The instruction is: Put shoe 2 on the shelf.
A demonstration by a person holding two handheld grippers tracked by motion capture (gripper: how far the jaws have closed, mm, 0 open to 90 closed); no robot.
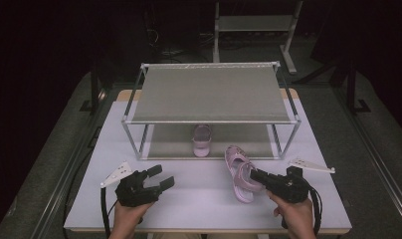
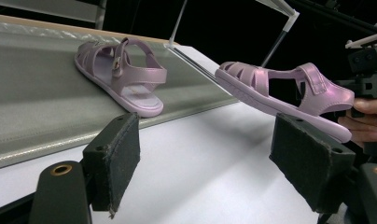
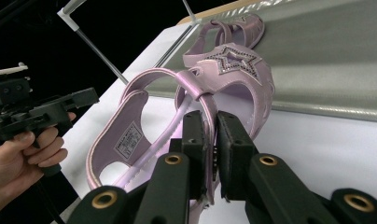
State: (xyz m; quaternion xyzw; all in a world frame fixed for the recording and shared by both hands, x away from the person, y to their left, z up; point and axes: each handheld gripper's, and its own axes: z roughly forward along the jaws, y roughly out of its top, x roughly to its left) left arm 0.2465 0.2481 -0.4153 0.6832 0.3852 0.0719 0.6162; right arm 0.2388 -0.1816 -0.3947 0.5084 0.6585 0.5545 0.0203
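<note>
A pale purple sandal (image 1: 240,173) (image 2: 289,93) (image 3: 233,65) with a star on its upper hangs tilted just above the white table, in front of the rack. My right gripper (image 1: 256,175) (image 3: 212,154) is shut on its heel strap. The matching sandal (image 1: 202,141) (image 2: 126,74) (image 3: 240,25) lies on the rack's lower shelf (image 1: 169,142), toe pointing toward the back. At the table's front left my left gripper (image 1: 156,178) (image 2: 214,158) is open with nothing between its jaws, which point toward the held sandal.
A metal-framed rack with a grey top shelf (image 1: 209,92) stands across the back half of the white table (image 1: 199,199). Its front posts rise just behind the held sandal. Beyond the table, a second frame (image 1: 253,25) stands in the dark.
</note>
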